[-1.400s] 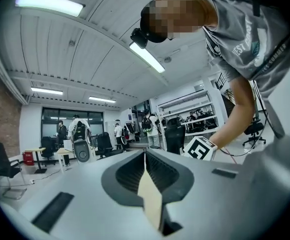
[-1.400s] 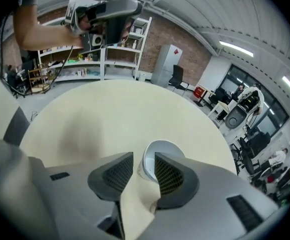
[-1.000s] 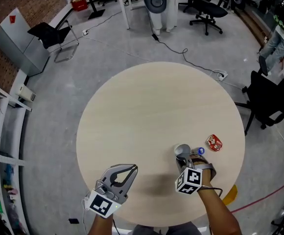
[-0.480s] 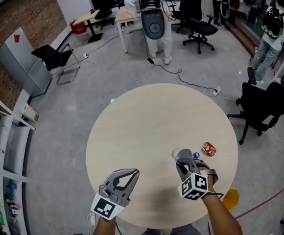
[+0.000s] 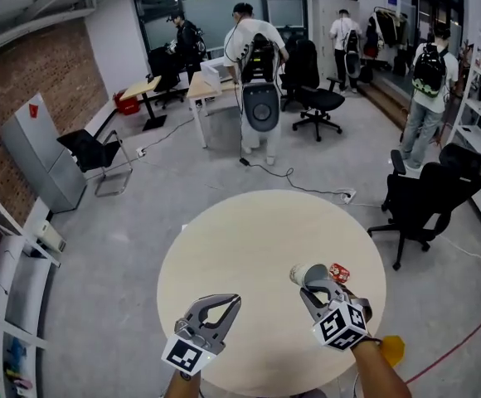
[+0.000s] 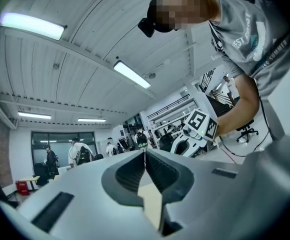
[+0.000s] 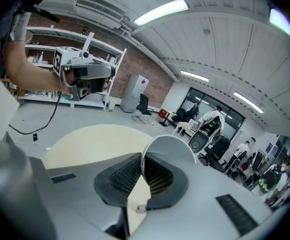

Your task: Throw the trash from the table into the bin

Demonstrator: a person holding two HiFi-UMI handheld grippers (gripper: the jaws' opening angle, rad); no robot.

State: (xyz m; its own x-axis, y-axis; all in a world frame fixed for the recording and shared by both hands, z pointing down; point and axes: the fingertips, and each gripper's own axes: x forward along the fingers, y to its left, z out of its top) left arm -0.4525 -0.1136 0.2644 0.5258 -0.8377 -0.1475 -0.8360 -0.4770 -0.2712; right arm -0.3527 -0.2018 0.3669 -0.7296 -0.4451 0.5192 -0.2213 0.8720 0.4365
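My right gripper (image 5: 305, 279) is shut on the rim of a white paper cup (image 5: 298, 273) and holds it above the round beige table (image 5: 240, 247). In the right gripper view the cup (image 7: 171, 145) sticks out past the closed jaws of the right gripper (image 7: 142, 156). A red wrapper (image 5: 338, 272) lies on the table just right of the cup. My left gripper (image 5: 230, 299) is shut and empty over the table's near left. In the left gripper view its jaws meet at the tip of the left gripper (image 6: 144, 151).
A grey bin-like box with a red sticker (image 5: 41, 152) stands by the brick wall, far left. Black office chairs (image 5: 419, 197) stand right of the table. Several people are at desks in the back. A yellow object (image 5: 392, 348) lies on the floor near the right.
Both grippers have risen, and the right one has carried the cup up off the table. The red wrapper stays where it was. The head view has tilted up toward the room.
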